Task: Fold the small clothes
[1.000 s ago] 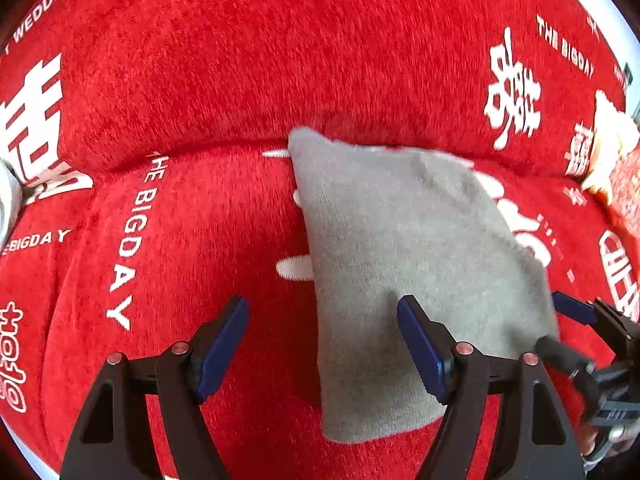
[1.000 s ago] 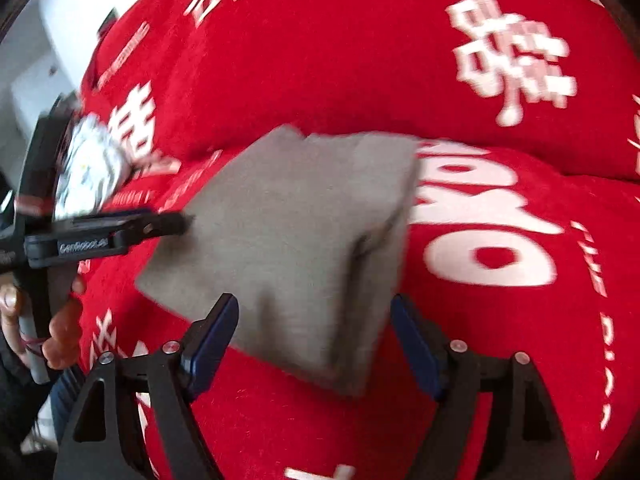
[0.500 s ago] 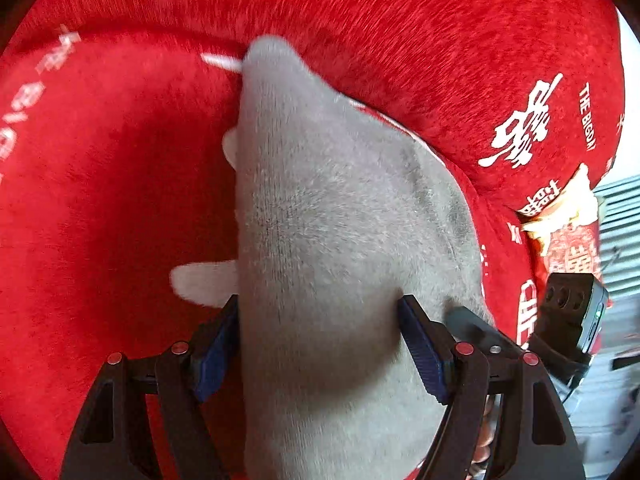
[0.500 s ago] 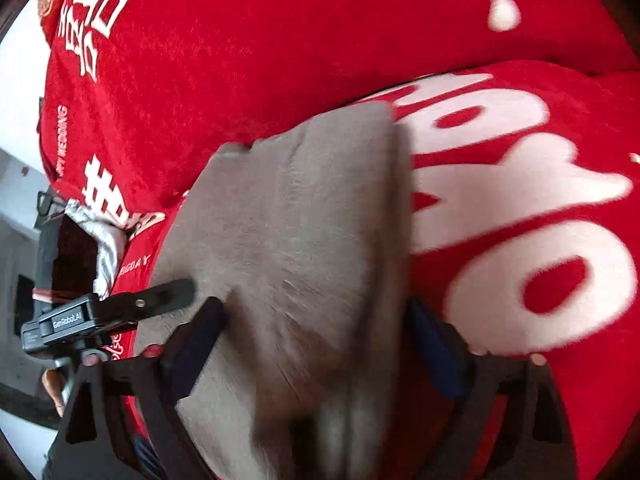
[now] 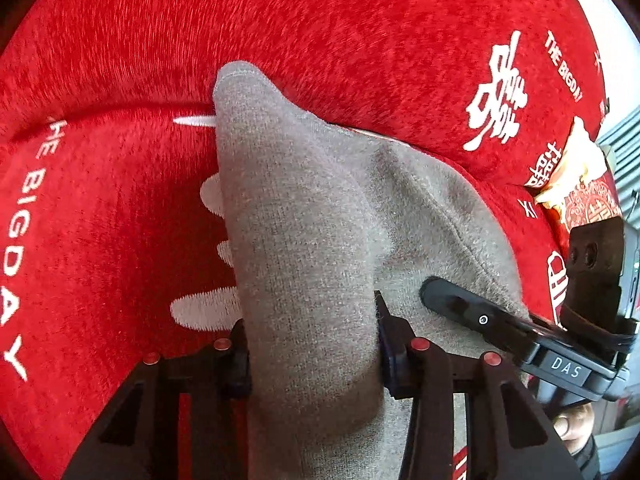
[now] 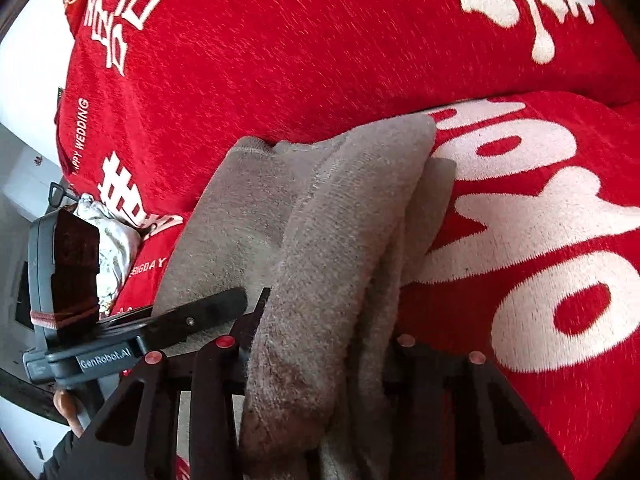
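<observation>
Sofa cover (image 5: 100, 240): red plush with white lettering; it serves as the work surface, seat below and backrest behind.
Left gripper (image 5: 314, 354): its jaws are closing on a bunched ridge of the grey garment (image 5: 304, 240), the blue pads pressed into the cloth on both sides. Judged purpose: pinching the near left edge so it can be lifted and carried over for a fold.
Left hand pose: tilted steeply down toward the seat, reaching in from the near edge.
Garment place: on the sofa seat, far corner touching the crease under the backrest, near end gathered into both claws.
Right gripper (image 6: 320, 360): jaws closing on the thicker, layered right edge, cloth squeezed between them.
Right hand pose: angled down, just beside the left tool; fingers (image 5: 570, 424) grip its handle.
</observation>
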Demonstrator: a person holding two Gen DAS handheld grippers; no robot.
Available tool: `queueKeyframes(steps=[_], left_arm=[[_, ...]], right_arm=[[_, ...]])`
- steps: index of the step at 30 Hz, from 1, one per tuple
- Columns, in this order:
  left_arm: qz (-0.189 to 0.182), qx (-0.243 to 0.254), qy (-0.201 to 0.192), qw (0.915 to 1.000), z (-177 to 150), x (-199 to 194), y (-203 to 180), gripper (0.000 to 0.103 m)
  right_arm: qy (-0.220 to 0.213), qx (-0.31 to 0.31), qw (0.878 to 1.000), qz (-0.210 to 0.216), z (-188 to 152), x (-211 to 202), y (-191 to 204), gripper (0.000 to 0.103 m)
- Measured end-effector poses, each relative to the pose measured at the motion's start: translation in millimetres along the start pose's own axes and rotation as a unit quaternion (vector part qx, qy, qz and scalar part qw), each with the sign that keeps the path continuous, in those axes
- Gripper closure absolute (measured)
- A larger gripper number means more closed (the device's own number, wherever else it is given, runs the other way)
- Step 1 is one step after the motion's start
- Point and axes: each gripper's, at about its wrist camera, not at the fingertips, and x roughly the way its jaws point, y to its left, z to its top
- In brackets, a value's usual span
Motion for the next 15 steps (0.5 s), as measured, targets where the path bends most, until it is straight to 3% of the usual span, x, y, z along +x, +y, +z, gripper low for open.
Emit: queueKeyframes(steps=[7, 15], left_arm=[[0.001, 0.001, -0.003, 1.0, -17, -18, 5, 0.057], [0.008, 0.001, -0.013, 0.9999, -50, -40, 19, 0.057]], right_arm=[[0.0, -0.023, 1.0, -0.018, -9, -7, 23, 0.061], [0.006, -0.038, 0.999, -0.021, -41, -8, 47, 0.061]])
